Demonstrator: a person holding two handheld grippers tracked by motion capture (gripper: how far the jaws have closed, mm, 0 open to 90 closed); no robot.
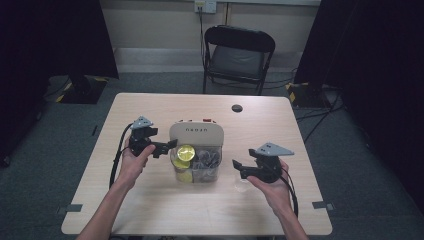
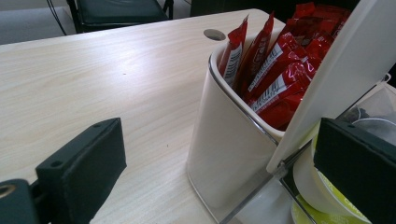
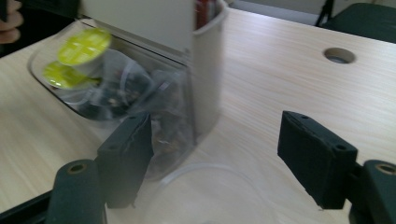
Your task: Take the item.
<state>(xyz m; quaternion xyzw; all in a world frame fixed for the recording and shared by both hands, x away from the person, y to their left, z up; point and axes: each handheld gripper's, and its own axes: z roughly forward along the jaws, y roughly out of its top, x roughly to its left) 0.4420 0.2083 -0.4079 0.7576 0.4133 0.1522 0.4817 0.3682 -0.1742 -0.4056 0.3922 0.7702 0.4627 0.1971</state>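
Note:
A white organiser box (image 1: 196, 134) stands mid-table with its lid (image 2: 345, 60) tilted up. Red sachets (image 2: 275, 70) fill its rear compartment. The clear front compartment (image 3: 187, 112) holds yellow-lidded capsules (image 1: 185, 151) and dark tea bags (image 3: 121, 88). My left gripper (image 1: 167, 147) is at the box's left side, jaws wide open. The lid's lower edge hangs over its right jaw, and I cannot tell whether they touch. My right gripper (image 1: 238, 169) hovers to the right of the box, open. A clear plastic cup (image 3: 210, 196) sits low between its jaws, with a gap at the right jaw.
A black folding chair (image 1: 237, 55) stands behind the table. A round cable hole (image 1: 237, 108) sits near the far edge. Dark curtains hang at both sides. Bare wood lies in front of the box and toward both table ends.

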